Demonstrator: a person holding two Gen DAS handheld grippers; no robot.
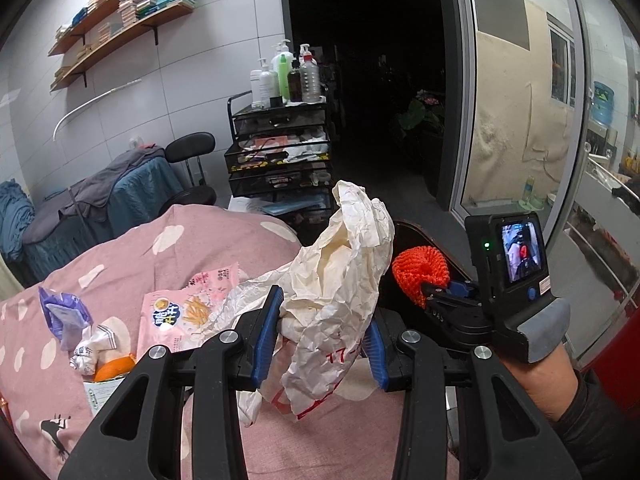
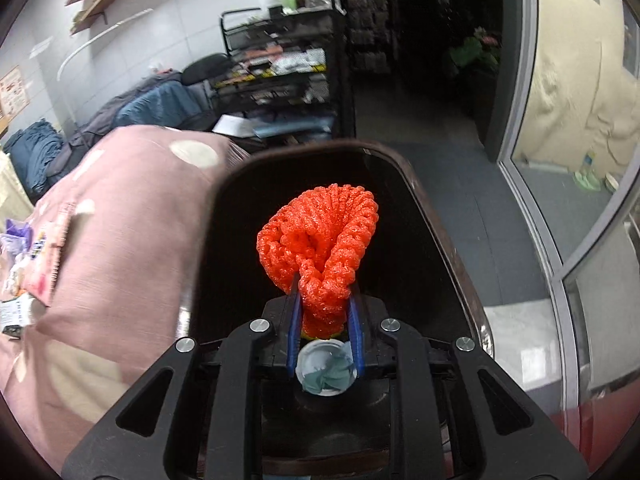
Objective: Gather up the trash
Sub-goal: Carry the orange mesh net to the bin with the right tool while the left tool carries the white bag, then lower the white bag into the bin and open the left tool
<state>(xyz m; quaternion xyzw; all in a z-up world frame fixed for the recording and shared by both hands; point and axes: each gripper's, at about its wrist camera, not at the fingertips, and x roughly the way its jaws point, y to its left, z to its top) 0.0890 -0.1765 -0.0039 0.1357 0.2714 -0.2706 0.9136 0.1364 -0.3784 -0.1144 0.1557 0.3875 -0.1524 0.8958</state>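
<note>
Holding: right hand-held gripper (image 2: 325,312) clenched on orange foam net (image 2: 320,240), poised over dark bin (image 2: 440,216); left hand-held gripper (image 1: 320,332) clamped on crumpled paper bag (image 1: 340,272).
Doing well: bring each load fully past the bin rim before letting go; likely net first, then paper.
Left to collect: pink snack packet (image 1: 188,312), purple wrapper (image 1: 60,312), on pink bed cover (image 1: 140,248).
Farther off: black drawer cart (image 1: 280,152), bottles (image 1: 288,72), wall shelves (image 1: 120,12), dark doorway.
</note>
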